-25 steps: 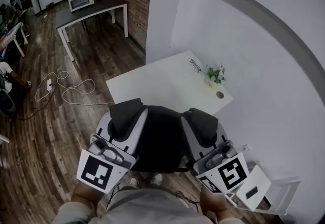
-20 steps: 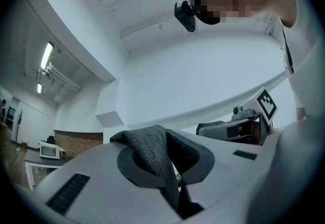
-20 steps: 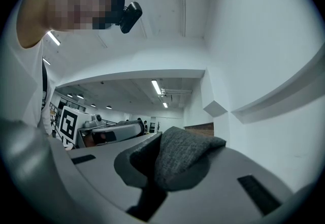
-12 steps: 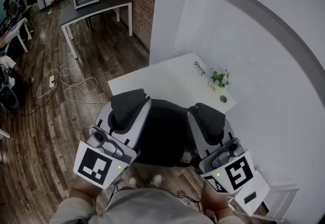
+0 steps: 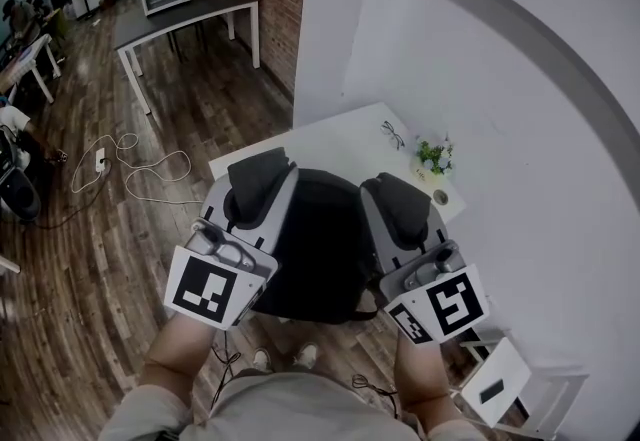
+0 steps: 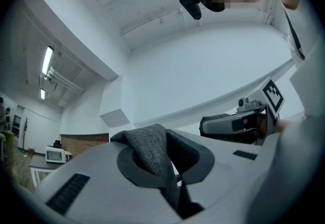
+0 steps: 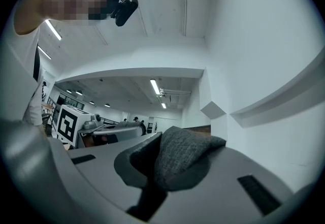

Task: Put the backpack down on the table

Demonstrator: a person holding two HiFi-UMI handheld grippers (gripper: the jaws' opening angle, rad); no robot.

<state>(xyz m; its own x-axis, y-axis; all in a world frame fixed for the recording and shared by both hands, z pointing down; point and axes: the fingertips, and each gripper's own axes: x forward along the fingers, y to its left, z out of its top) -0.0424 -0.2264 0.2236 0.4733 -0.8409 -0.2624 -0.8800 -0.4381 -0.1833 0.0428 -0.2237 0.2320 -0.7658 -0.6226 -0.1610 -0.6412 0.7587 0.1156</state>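
A black backpack [image 5: 320, 249] hangs between my two grippers, above the near edge of the white table [image 5: 340, 144]. My left gripper [image 5: 260, 184] is shut on a grey fabric strap [image 6: 151, 153] of the backpack; in the left gripper view the left gripper [image 6: 163, 162] pinches that strap between its jaws. My right gripper [image 5: 403, 209] is shut on the other strap [image 7: 185, 157], and in the right gripper view the right gripper [image 7: 170, 169] shows the fabric bunched in its jaws. Both grippers point away from me towards the table. The backpack's lower part is hidden.
On the table's far end lie a pair of glasses [image 5: 392, 135], a small potted plant [image 5: 433, 155] and a round cable hole [image 5: 440, 196]. A white wall runs along the right. White cables [image 5: 135, 169] lie on the wooden floor. A dark table [image 5: 180, 14] stands further back.
Both grippers have carried the backpack forward towards the white table; it now overlaps the table's near edge. The grips on the straps are unchanged.
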